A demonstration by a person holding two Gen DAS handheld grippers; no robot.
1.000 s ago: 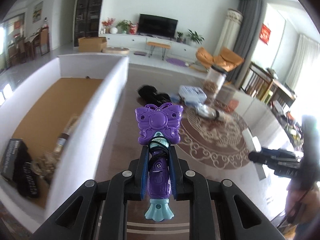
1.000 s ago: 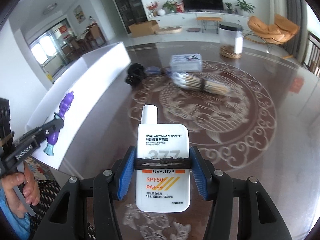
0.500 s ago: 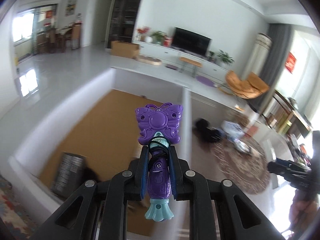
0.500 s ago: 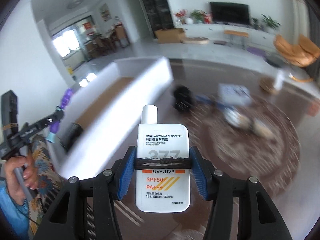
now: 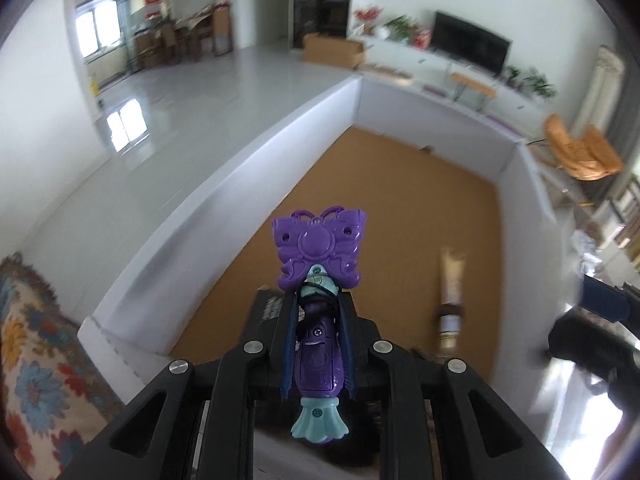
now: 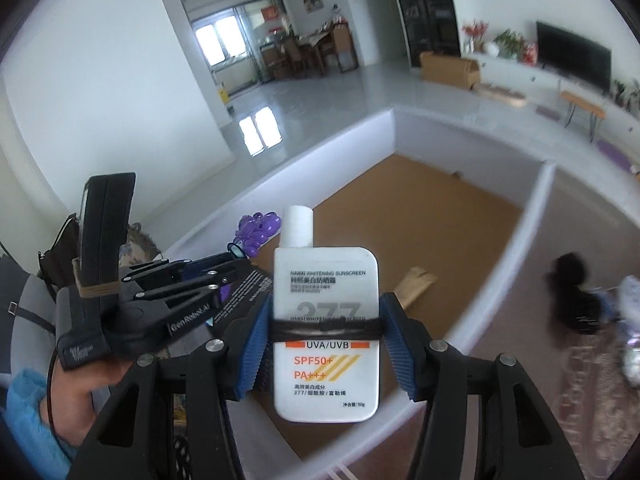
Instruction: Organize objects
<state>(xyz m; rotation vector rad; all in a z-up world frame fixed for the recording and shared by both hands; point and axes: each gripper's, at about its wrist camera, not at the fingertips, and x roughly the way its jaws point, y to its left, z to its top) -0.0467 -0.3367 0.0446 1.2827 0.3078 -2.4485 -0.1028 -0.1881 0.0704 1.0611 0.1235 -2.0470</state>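
Purple plastic, a butterfly-headed toy wand [image 5: 318, 312] sits clamped upright in the left gripper [image 5: 318, 344], its jaws closed tight on the handle above a white-walled box [image 5: 248, 168]. Just beyond the tips lie a black packet [image 5: 266, 310] and, to the right, a beige tube [image 5: 450, 292] on the brown floor. The right gripper [image 6: 326, 336] pinches a white sunscreen bottle [image 6: 326, 320] over the same box [image 6: 532, 216]; the left gripper [image 6: 188, 292] crowds its left side. Farther right, outside the wall, sits a blurred black object [image 6: 572, 292].

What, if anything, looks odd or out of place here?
Nothing is spilled or damaged. The left gripper holds the purple butterfly toy and the right gripper holds the sunscreen bottle, both above the white box. The black bands looped across each gripper's fingertips look like part of the rig.
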